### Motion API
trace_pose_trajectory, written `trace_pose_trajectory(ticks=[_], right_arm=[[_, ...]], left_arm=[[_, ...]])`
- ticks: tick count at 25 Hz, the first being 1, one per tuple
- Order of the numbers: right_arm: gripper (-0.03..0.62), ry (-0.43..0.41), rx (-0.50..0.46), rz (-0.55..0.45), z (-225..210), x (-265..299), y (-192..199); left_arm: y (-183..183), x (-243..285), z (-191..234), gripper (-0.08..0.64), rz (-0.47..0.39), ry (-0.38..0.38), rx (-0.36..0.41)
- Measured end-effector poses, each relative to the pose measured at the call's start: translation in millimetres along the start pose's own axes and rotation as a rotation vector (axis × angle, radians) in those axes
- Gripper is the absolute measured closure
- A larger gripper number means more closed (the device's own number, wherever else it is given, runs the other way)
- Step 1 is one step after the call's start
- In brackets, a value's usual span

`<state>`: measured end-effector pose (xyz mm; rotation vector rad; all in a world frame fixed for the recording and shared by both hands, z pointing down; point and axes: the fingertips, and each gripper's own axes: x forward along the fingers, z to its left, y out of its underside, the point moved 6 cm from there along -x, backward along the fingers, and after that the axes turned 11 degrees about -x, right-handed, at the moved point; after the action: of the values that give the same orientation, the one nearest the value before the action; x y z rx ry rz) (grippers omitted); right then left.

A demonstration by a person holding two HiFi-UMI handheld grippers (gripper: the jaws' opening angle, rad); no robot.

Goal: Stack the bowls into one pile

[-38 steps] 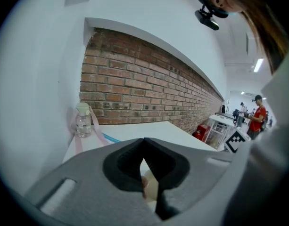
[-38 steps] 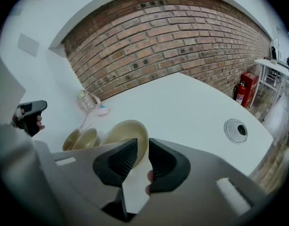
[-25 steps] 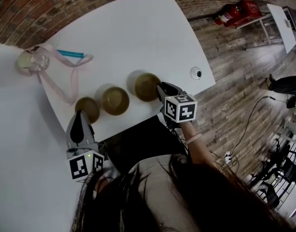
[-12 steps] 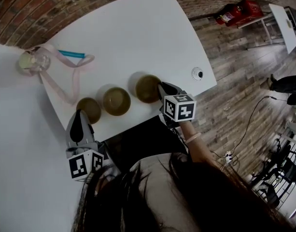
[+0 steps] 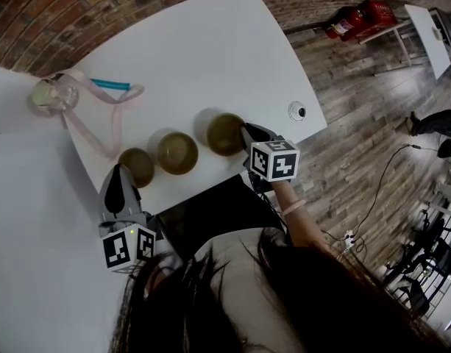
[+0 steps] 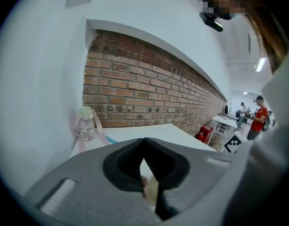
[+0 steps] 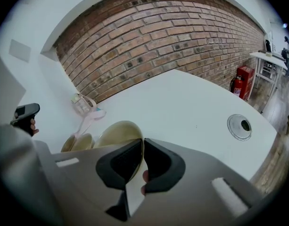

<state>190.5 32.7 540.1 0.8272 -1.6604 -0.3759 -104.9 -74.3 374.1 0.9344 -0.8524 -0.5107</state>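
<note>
Bowls stand three in a row on the white worktop [image 5: 210, 50], unstacked and apart from one another: the left bowl [image 5: 136, 166], the middle bowl [image 5: 176, 153] and the right bowl [image 5: 224, 133]. In the head view the row runs along the worktop's near edge, rising a little toward 2 o'clock.

The right gripper [image 5: 245, 132] meets the right bowl at that bowl's 3 o'clock side. In its own view the jaws are closed on the rim, with the bowl's wall pinched between the dark pads.

The left gripper [image 5: 121, 173] sits just beside the left bowl, at about its 7 o'clock. Its jaws are pressed together with no bowl between them — the left gripper view shows only the closed pads.

Off at 10 o'clock of the row stands a clear bottle [image 5: 48, 94] with a pink strap [image 5: 111, 116], and a round cable port [image 5: 299, 110] lies at 3 o'clock.
</note>
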Motion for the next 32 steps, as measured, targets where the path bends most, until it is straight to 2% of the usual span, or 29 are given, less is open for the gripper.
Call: trace_pose_trajectory(ticks=[18, 32], right_arm=[[0.571, -0.015, -0.014, -0.063, 13, -22, -25], [0.571, -0.068, -0.064, -0.078, 35, -25, -37]], left_arm=[[-16, -22, -1, 0.560, -0.061, 0.025, 0.012], [-17, -47, 8, 0.560, -0.108, -0.018, -0.009]])
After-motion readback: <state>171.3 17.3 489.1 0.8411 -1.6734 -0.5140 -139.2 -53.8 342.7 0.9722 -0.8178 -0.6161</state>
